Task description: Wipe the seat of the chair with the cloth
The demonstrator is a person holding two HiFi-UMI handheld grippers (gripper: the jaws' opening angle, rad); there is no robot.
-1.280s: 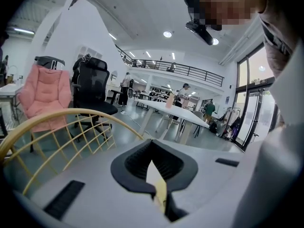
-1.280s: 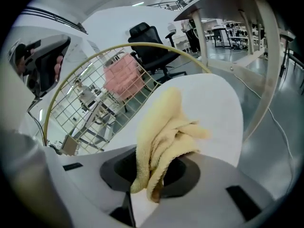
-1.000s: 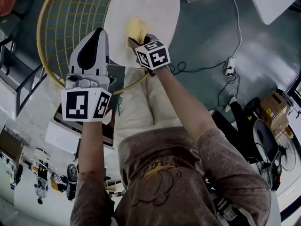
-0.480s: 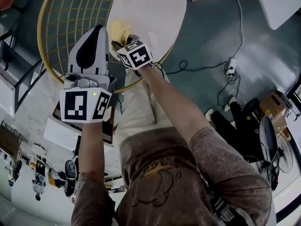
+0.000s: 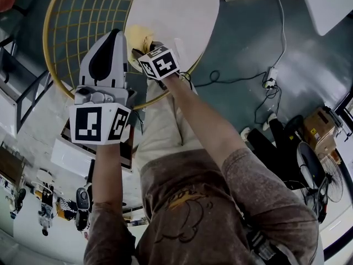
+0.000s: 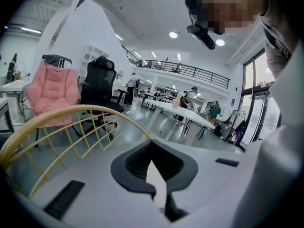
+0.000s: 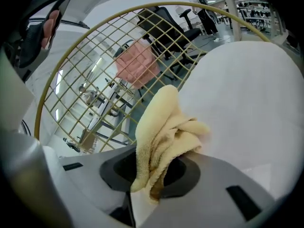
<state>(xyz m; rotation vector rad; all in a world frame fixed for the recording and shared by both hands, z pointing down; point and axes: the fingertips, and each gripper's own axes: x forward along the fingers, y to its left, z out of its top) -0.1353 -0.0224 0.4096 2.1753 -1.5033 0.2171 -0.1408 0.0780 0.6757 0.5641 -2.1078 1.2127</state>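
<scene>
One gathered fold of the seemingly soft, light cloth sits pinched in the right gripper fingers, while the left gripper fingers are pressed together.

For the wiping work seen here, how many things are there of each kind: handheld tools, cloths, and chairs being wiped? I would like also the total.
Cloths: 1, the yellow cloth
Tools: 2, the left tool, holding nothing, and the right tool, clamped on the yellow cloth
Chairs: 1, the chair, with a white seat and a gold wire back
Total: 4
</scene>
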